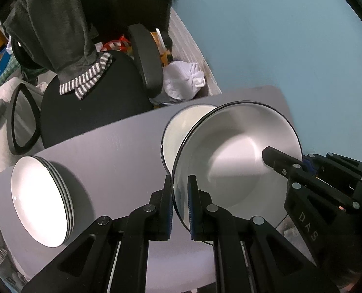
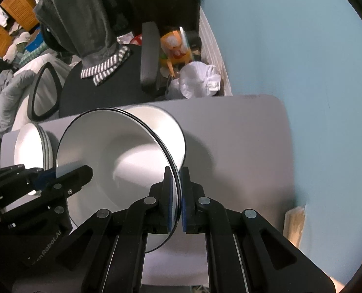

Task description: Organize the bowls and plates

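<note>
You hold one white bowl (image 1: pixel 234 156) in the air above the grey desk (image 1: pixel 122 151), with both tongs pinching its rim: the left tongs (image 1: pixel 180 195) on one edge, the right tongs (image 2: pixel 176 193) opposite. It appears empty. Another bowl (image 1: pixel 181 131) sits on the desk behind it, likely your nesting target. A stack of plates (image 1: pixel 41 202) sits well apart.

left gripper (image 1: pixel 180 190): matte black linkage arms — silver round pivot screws, blue finger pads
right gripper (image 2: pixel 178 185): same black frame, blue pads — white "DAS" lettering on its side
</note>
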The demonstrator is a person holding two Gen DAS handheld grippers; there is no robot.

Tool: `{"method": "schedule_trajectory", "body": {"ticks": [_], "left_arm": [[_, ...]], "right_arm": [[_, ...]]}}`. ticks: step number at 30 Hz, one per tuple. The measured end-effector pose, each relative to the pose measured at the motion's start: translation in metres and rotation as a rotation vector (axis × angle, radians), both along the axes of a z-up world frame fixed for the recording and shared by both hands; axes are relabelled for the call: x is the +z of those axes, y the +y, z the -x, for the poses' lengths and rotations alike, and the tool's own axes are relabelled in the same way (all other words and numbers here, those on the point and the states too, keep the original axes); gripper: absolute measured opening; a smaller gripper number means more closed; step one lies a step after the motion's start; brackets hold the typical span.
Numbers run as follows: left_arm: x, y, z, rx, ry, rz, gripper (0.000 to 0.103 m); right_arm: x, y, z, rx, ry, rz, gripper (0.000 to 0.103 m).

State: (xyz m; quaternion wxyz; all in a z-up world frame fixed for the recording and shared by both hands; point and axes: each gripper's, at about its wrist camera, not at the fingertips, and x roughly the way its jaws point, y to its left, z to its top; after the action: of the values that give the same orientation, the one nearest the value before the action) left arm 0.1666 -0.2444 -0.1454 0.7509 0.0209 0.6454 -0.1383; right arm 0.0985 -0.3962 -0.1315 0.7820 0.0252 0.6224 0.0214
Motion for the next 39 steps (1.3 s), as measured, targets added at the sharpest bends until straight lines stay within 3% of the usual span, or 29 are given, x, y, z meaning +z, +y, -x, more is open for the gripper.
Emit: {"method": "schedule_trajectory", "body": {"ticks": [16,30,39], "left_arm": [[-0.035,-0.002,-0.034,0.040,0.054,-0.051,0.009],[-0.043,-0.003,-0.039,0.038,0.077,-0.064,0.009],[-0.040,-0.006,-0.037,0.031,0.065,-0.055,0.009]], "right_arm": [[-0.029,0.001,-0.039,0.039,0.082,0.000,0.006],[-0.037,-0.001,-0.045,0.058,0.109,-0.009,0.006],[-0.033,-0.002,-0.046,0.055,0.128,-0.006,0.013]]}}
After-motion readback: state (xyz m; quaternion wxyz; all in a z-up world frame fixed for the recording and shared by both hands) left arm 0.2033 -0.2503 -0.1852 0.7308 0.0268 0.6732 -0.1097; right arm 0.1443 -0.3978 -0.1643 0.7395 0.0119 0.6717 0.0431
